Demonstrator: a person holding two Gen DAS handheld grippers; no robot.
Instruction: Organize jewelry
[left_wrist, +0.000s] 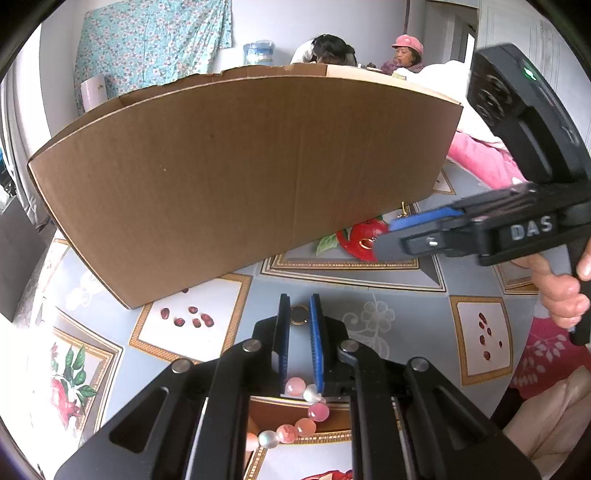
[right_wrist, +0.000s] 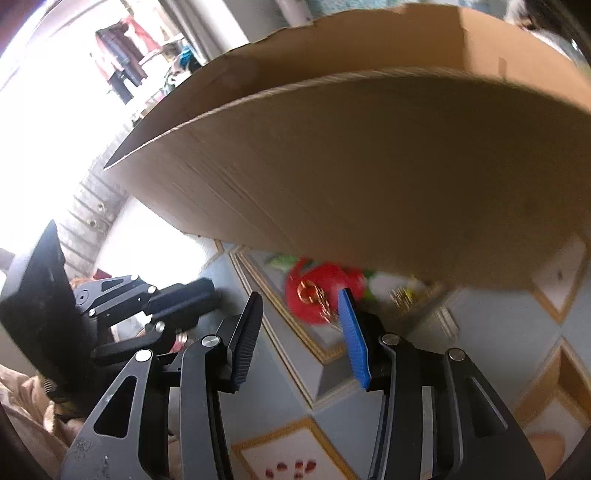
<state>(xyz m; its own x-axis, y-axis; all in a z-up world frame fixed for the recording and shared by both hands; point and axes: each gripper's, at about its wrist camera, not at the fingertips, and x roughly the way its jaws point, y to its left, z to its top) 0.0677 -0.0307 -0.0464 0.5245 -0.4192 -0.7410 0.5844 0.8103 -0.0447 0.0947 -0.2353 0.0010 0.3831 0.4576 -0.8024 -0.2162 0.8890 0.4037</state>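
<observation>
Our left gripper (left_wrist: 300, 314) is clamped on a pink bead bracelet (left_wrist: 295, 413) hanging below its pads, before the cardboard box (left_wrist: 236, 173); "DAS" marks the right gripper (left_wrist: 388, 236). From the right wrist, jaws stand apart, empty, over a gold chain (right_wrist: 314, 295); we should straddle it squarely, then close.

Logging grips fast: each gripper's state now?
Left gripper: shut on pink-and-white bead bracelet.
Right gripper: open, holding nothing.
</observation>
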